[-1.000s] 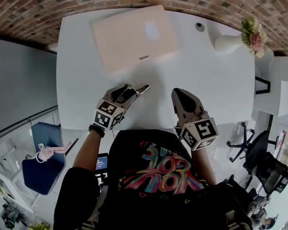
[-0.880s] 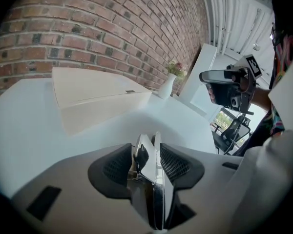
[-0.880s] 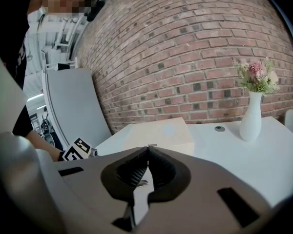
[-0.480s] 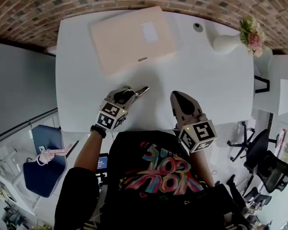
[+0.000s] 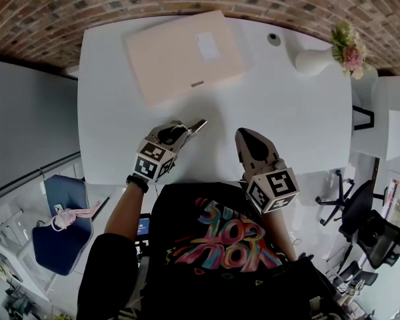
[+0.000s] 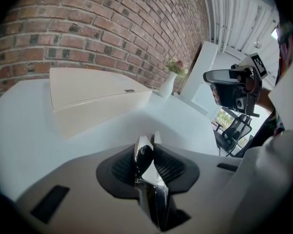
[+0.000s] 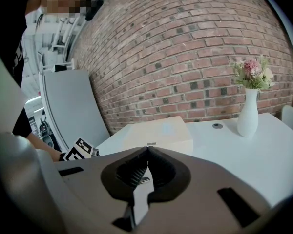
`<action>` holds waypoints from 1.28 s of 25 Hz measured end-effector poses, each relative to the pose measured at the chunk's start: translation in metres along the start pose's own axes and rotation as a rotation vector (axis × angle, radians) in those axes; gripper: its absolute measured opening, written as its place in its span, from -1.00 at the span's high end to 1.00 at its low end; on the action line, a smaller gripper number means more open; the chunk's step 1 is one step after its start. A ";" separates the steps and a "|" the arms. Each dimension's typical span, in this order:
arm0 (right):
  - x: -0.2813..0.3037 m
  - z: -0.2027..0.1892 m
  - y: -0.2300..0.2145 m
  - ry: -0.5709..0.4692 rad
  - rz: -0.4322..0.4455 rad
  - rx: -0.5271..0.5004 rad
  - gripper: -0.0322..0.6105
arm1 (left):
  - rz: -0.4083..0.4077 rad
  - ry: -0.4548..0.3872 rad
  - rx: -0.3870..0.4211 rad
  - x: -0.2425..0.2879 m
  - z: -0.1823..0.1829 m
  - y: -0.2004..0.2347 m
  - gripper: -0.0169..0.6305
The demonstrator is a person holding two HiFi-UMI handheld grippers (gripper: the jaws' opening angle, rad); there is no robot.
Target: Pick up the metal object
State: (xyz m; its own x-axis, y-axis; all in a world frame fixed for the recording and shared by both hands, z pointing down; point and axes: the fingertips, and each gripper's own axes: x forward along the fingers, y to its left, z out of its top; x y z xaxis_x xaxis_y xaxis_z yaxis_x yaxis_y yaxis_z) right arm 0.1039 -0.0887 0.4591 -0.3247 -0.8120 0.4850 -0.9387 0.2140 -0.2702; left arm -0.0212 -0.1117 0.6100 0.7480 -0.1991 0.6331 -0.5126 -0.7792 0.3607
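The metal object [image 5: 198,124] is a thin shiny piece on the white table [image 5: 287,112], with its tip poking out past my left gripper [image 5: 184,129]. In the left gripper view the metal object [image 6: 142,156] stands between the dark ribbed pads [image 6: 172,167], which are closing and touch it on both sides. My right gripper [image 5: 244,134] rests near the table's front edge, to the right of the left one. Its jaws are shut tip to tip with nothing between them [image 7: 147,150]. From the left gripper view the right gripper [image 6: 229,87] shows at the right.
A flat beige box [image 5: 183,53] lies at the back of the table. A white vase with flowers [image 5: 320,57] stands at the back right, with a small round disc [image 5: 273,39] beside it. A brick wall runs behind the table. Office chairs stand on the right.
The left gripper's jaws have drawn in around the metal object. Both grippers have stayed almost where they were.
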 end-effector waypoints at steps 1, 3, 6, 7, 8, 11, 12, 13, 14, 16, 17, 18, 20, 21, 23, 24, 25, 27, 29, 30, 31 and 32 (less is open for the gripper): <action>0.000 0.001 0.000 -0.001 0.000 0.001 0.84 | 0.001 -0.002 -0.003 -0.001 0.000 0.000 0.64; -0.001 0.001 0.002 -0.003 0.003 0.006 0.84 | 0.005 -0.010 -0.010 -0.001 0.001 0.000 0.64; 0.000 0.001 0.003 -0.005 0.007 0.003 0.84 | 0.008 -0.019 -0.022 -0.002 0.001 0.000 0.65; 0.000 0.002 0.003 -0.006 0.008 0.001 0.84 | 0.010 -0.021 -0.022 -0.002 0.001 0.000 0.65; 0.000 0.002 0.003 -0.007 0.009 0.000 0.84 | 0.012 -0.023 -0.020 -0.002 0.001 0.000 0.65; -0.001 0.002 0.003 -0.005 0.014 -0.007 0.84 | 0.022 -0.038 -0.004 -0.004 0.005 -0.003 0.66; -0.002 0.001 0.002 -0.003 0.016 -0.009 0.84 | 0.024 -0.047 -0.001 -0.005 0.007 -0.004 0.66; -0.003 0.001 0.002 -0.002 0.017 -0.011 0.84 | 0.025 -0.055 0.000 -0.006 0.009 -0.005 0.66; -0.003 0.001 0.001 -0.002 0.019 -0.014 0.84 | 0.027 -0.062 0.000 -0.007 0.011 -0.005 0.66; -0.003 0.003 0.001 -0.003 0.020 -0.019 0.84 | 0.032 -0.072 0.004 -0.009 0.014 -0.006 0.66; -0.003 0.004 0.000 -0.004 0.021 -0.020 0.84 | 0.035 -0.077 0.007 -0.010 0.016 -0.007 0.66; -0.003 0.005 0.000 -0.007 0.022 -0.022 0.84 | 0.037 -0.082 0.010 -0.011 0.017 -0.008 0.67; -0.003 0.008 0.000 -0.013 0.022 -0.023 0.84 | 0.040 -0.094 0.014 -0.014 0.021 -0.010 0.67; -0.004 0.010 0.000 -0.016 0.023 -0.023 0.84 | 0.043 -0.101 0.015 -0.015 0.023 -0.011 0.67; -0.003 0.013 0.000 -0.022 0.026 -0.025 0.84 | 0.054 -0.116 0.016 -0.018 0.027 -0.012 0.67; -0.003 0.014 0.000 -0.026 0.028 -0.028 0.84 | 0.060 -0.125 0.016 -0.019 0.030 -0.012 0.67; -0.003 0.015 0.000 -0.030 0.031 -0.031 0.84 | 0.066 -0.134 0.016 -0.020 0.032 -0.012 0.67; -0.003 0.018 0.001 -0.037 0.037 -0.037 0.84 | 0.074 -0.150 0.021 -0.023 0.037 -0.014 0.67; -0.005 0.020 0.002 -0.042 0.044 -0.043 0.84 | 0.084 -0.167 0.030 -0.026 0.042 -0.017 0.67; -0.005 0.020 0.002 -0.043 0.048 -0.046 0.84 | 0.090 -0.176 0.033 -0.028 0.044 -0.018 0.67; -0.006 0.021 0.002 -0.045 0.051 -0.048 0.84 | 0.096 -0.184 0.034 -0.031 0.047 -0.019 0.67; -0.006 0.022 0.002 -0.048 0.055 -0.050 0.84 | 0.102 -0.193 0.033 -0.033 0.050 -0.020 0.67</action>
State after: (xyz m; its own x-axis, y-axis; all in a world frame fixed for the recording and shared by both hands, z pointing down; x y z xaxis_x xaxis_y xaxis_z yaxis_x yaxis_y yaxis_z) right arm 0.1060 -0.0954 0.4372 -0.3713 -0.8231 0.4298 -0.9246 0.2852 -0.2525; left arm -0.0150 -0.1194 0.5477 0.7611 -0.3856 0.5216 -0.5785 -0.7672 0.2769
